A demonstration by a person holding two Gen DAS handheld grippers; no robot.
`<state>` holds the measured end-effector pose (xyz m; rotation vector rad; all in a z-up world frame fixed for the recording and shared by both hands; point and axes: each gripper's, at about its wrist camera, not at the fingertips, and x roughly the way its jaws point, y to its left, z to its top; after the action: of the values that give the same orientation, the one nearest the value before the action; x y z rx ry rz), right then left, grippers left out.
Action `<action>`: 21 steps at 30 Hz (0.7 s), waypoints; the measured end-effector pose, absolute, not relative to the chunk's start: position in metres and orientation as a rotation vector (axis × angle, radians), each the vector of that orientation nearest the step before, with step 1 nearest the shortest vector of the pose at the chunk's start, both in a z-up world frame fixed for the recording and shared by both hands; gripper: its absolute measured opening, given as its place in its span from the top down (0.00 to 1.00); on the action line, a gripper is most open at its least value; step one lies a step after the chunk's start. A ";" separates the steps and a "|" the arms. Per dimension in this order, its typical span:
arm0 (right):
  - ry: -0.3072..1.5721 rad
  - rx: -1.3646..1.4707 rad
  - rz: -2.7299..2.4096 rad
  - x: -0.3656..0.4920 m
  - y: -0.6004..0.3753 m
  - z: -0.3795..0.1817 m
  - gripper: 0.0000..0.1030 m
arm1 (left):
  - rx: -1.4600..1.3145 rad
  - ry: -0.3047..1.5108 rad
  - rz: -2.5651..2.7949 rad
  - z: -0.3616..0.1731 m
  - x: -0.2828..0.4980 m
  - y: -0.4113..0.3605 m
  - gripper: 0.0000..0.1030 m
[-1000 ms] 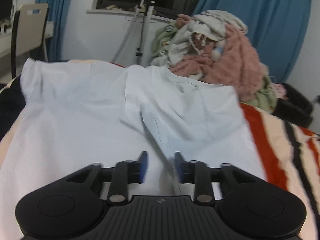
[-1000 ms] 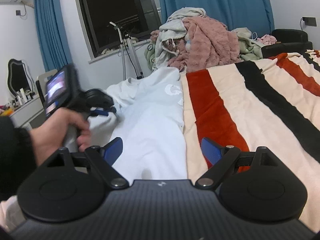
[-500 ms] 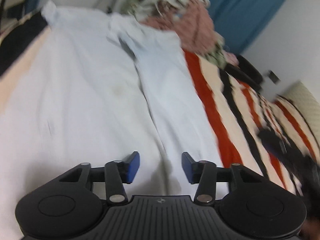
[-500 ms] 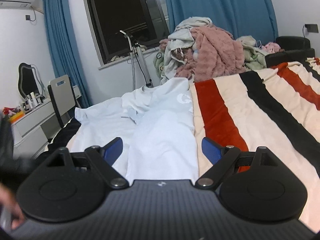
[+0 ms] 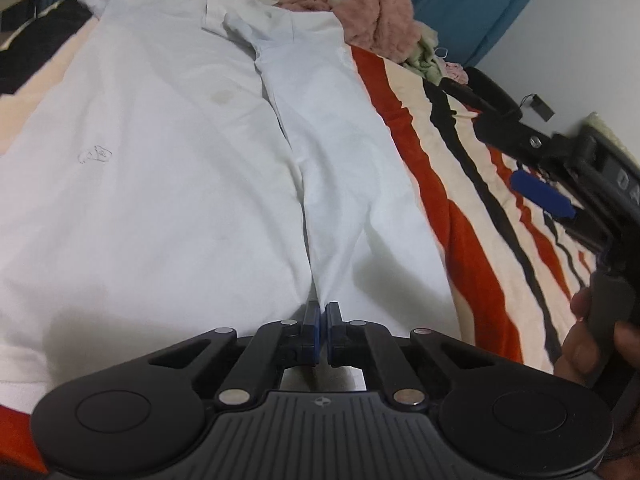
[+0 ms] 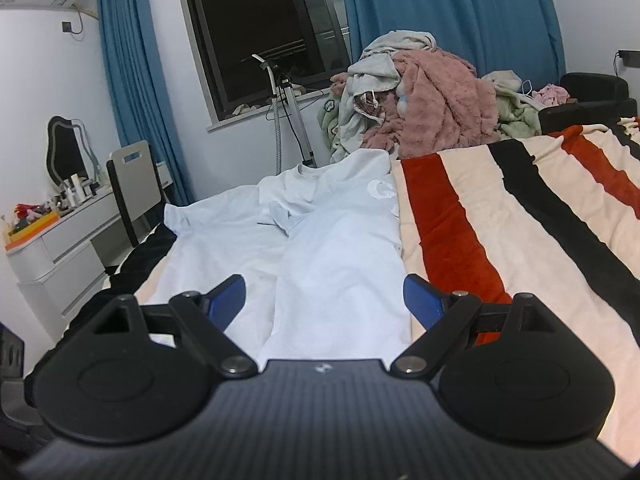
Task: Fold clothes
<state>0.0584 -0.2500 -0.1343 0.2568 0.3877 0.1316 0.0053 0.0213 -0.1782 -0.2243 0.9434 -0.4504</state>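
The left tongs (image 5: 320,312) are pinched together on the near hem of the white shirt (image 5: 168,168), right at the inner edge of the panel that lies folded over the shirt's body. The right tongs (image 6: 324,300) hang spread wide above the same hem, gripping nothing; in the left wrist view they show near the right side of the bed, held by the right hand (image 5: 592,344).

The shirt lies flat and lengthwise on the striped blanket (image 6: 500,220) of the bed, collar toward the far end, its left part close to the bed's left edge. One side is already turned in along a long straight crease, with a sleeve lying over the chest near the collar. The other side is not yet folded.

By my reading, the step in hand is taking hold of the bottom hem for the next fold. With only one corner gripped, the cloth would probably sag or twist if lifted, so the next move likely calls for the right tongs to come down and close on the hem further along, then both to carry it evenly.

A pile of clothes (image 6: 424,108) is heaped beyond the far end of the bed. No basket or box shows near the shirt. On the desk (image 6: 60,236) past the bed's left edge stand small bottles and an orange tray too small to make out.
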 end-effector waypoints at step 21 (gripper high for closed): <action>0.307 0.295 0.059 0.049 -0.260 -0.126 0.16 | 0.009 0.619 -0.356 -0.081 0.038 0.008 0.32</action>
<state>0.0492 -0.2595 -0.1257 0.2951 0.3066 0.0591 0.0378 0.0077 -0.0808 0.0087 0.6190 -0.3559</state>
